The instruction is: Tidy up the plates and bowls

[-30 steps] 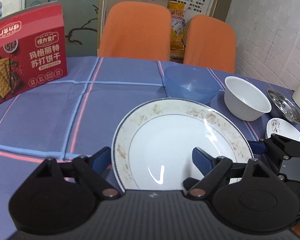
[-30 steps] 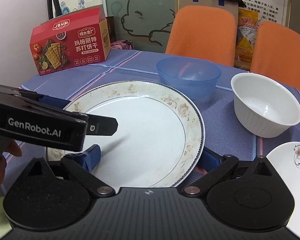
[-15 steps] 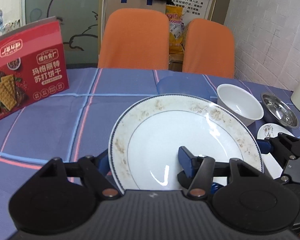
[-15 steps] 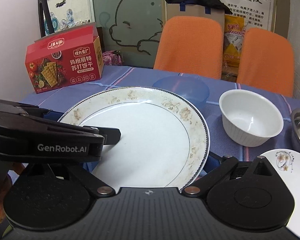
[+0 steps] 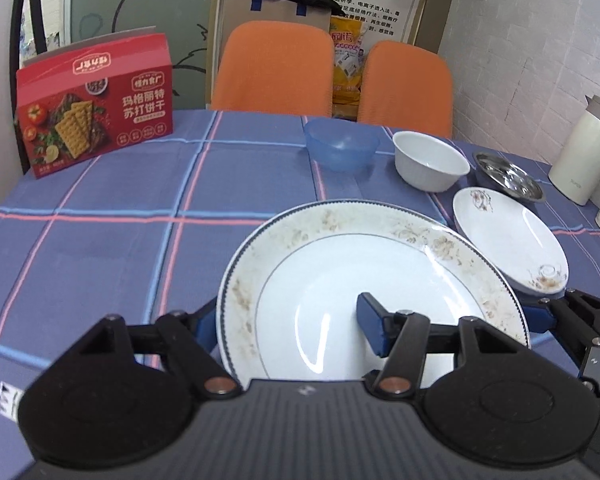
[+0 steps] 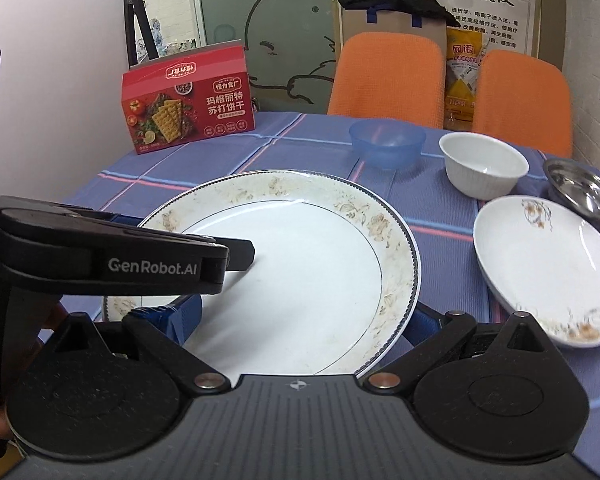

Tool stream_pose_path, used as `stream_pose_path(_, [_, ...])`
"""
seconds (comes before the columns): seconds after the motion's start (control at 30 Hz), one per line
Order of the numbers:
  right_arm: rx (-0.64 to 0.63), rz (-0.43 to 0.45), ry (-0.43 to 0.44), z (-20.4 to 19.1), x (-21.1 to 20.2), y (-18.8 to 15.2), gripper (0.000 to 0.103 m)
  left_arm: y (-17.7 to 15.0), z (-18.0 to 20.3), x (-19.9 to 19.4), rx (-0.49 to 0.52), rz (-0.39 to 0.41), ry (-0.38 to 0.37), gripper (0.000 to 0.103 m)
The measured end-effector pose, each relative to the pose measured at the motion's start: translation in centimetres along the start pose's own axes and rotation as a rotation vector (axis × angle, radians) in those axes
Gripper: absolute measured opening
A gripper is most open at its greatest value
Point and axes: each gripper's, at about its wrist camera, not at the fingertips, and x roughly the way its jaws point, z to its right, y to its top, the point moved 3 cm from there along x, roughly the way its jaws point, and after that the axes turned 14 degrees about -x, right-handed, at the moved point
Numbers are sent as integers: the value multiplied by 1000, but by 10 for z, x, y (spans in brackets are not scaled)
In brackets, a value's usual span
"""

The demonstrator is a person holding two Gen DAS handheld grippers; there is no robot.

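Large plate point(image 5: 372, 280) held clear of the surface point(image 5: 100, 240) between both grippers: left gripper point(image 5: 288, 320) jaws clamped on its near-left rim, right gripper point(image 6: 304, 316) jaws straddling its near-right rim, closure there unclear. Small plate point(image 6: 540, 260) lay just right, nearer the right gripper. Blue bowl point(image 5: 342, 144), white bowl point(image 5: 430, 166), steel bowl point(image 5: 508, 178) sat beyond; orange chairs point(image 5: 274, 68) behind.

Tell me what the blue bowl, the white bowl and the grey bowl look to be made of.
Blue bowl: likely plastic, since it is translucent with a soft, dull sheen.
White bowl: probably glazed ceramic, opaque and glossy with a thick rim, though melamine can't be ruled out.
Grey bowl: metal, apparently stainless steel, with a mirror-like inside reflecting the room.
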Motion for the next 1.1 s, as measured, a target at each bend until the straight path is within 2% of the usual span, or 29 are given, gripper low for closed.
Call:
stream_pose_path(0.17, [28,-15,4,-19,-17,-27,90,-37,0,-25,28,2,19,59])
stream_pose_path(0.3, [22,-28,5,-22,-12,-37,90,-47,-6,-18,14,-23,20,59])
stream_pose_path(0.37, [29,-33,21,-20,-8,-40,90,-50,-5,-16,30,-11,33,60])
stream_pose_path(0.5, [37,-34,31,-17,-4,-46,87,-48,-10,-11,3,-33,10,62])
stream_pose_path(0.57, [24,-14,17,-16,-9,-45,88,-44,-8,-16,19,-1,1,65])
stream_pose_path(0.6, [15,-15,13,-16,-9,-44,88,-41,-6,-20,25,22,-3,66])
stream_pose_path(0.63, [1,-26,16,-18,-9,-44,88,-38,-4,-24,30,41,-9,71])
stream_pose_path(0.67, [-11,-32,17,-18,-9,-44,88,-34,-2,-28,35,61,-16,72])
stream_pose_path(0.8, [84,28,57,-3,-23,-48,87,-25,0,-41,48,120,3,72])
stream_pose_path(0.83, [107,41,65,0,-27,-48,88,-23,-2,-43,46,124,5,73])
stream_pose_path(0.93, [87,83,6,2,-43,-45,88,-20,-8,-45,25,127,14,73])
stream_pose_path(1.1, [76,113,-12,10,-58,-42,88,-20,-7,-43,14,110,9,75])
